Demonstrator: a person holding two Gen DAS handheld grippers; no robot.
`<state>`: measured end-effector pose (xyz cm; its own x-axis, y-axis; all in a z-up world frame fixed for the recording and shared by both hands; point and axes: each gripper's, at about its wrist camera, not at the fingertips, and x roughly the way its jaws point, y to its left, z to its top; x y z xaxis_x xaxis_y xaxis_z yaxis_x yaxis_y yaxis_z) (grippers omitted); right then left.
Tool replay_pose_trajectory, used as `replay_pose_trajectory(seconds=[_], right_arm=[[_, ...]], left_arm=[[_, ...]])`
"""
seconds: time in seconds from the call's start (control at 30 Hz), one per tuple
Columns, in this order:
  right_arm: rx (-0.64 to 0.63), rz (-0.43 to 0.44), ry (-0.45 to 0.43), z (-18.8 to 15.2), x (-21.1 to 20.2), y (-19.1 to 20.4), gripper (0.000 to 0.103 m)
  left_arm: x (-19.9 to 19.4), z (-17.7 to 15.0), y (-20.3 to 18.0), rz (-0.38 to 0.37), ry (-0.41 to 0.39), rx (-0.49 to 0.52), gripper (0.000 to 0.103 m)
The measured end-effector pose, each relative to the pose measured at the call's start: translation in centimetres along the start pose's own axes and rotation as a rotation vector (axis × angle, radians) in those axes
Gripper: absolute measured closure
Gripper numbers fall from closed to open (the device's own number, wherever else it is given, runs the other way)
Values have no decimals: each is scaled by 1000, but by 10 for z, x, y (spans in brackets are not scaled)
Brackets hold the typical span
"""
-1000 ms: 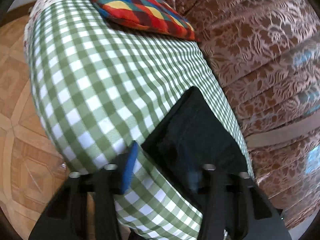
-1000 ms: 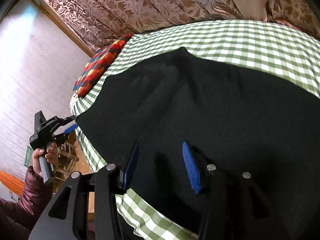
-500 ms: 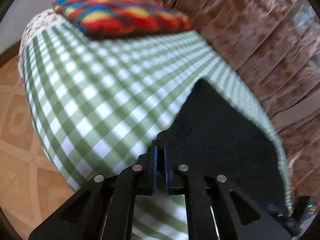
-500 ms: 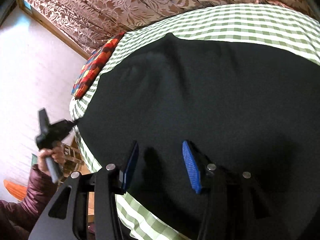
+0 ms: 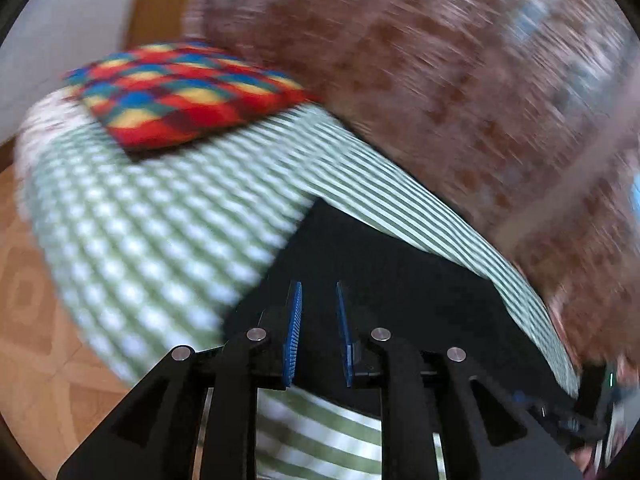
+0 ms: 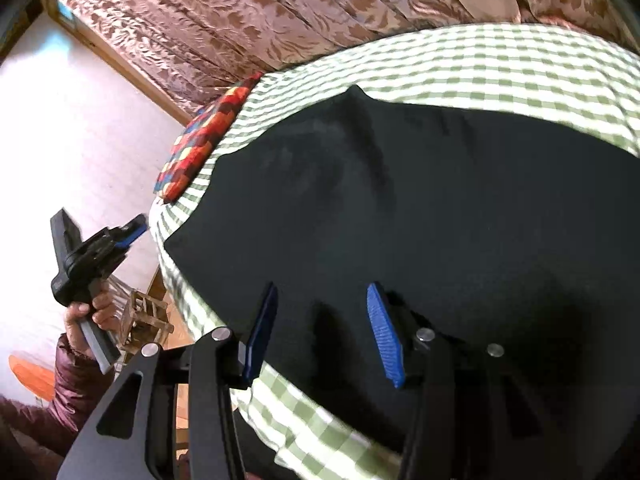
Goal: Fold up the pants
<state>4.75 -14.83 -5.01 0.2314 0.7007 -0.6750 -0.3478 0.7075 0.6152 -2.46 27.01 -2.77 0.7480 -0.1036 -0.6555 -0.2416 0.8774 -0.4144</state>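
A checked bed stood before brown curtains, the black pants spread flat across it. The left gripper, jaws just opening, held nothing; the right gripper hovered open over the cloth. A shallow pinch there risked catching one layer only, skewing the fold.

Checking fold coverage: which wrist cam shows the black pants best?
Right wrist: the pants fill the frame, sharp, spread on the checked cloth, far and left edges visible. Left wrist shows only a dark, motion-blurred wedge behind its fingers.
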Motion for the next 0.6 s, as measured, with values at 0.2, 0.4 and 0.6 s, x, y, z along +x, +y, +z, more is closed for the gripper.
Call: replay_pose_trajectory(seconds=[0.2,0.4,0.6], right_arm=[[-19,-66,9,-18,-16,-4,56],[62,-110,-27,-42,-34,-47,74],[146,-21,-56,-42,-44,-60,74]], left_arm=[[46,-54,-87,-129,176,241,88],[78,-79,-79,-91,247,236,88],[70,-72,-101,-53,234,261,88]])
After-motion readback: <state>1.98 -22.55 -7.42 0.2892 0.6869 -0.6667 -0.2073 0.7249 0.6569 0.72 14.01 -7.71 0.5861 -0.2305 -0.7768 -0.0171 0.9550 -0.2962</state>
